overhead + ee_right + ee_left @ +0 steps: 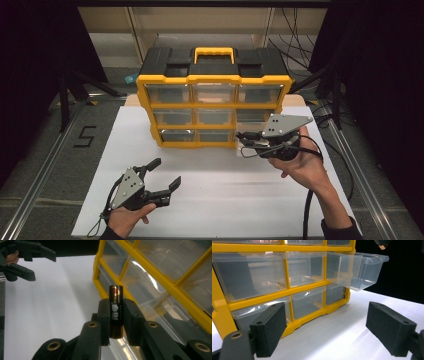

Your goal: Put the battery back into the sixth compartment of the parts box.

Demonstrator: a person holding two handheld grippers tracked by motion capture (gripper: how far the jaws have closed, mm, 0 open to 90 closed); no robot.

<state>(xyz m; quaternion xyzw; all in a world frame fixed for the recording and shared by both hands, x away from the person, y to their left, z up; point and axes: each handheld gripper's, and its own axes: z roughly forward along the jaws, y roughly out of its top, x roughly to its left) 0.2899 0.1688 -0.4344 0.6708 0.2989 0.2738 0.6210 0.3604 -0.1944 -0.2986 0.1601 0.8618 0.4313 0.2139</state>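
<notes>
Right gripper (116,317) clamped on a battery (116,311) beside the organizer (214,95). Left gripper (159,176) low over the worktop (225,185), jaws wide apart. 1 drawer (359,270) pulled out.

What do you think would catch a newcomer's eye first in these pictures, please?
Most likely the yellow and black drawer cabinet standing at the far side of the white table, with one clear drawer in its middle row pulled out. Next comes the dark battery clamped upright in the right gripper beside the cabinet, while the left gripper sits open nearer the person.
</notes>
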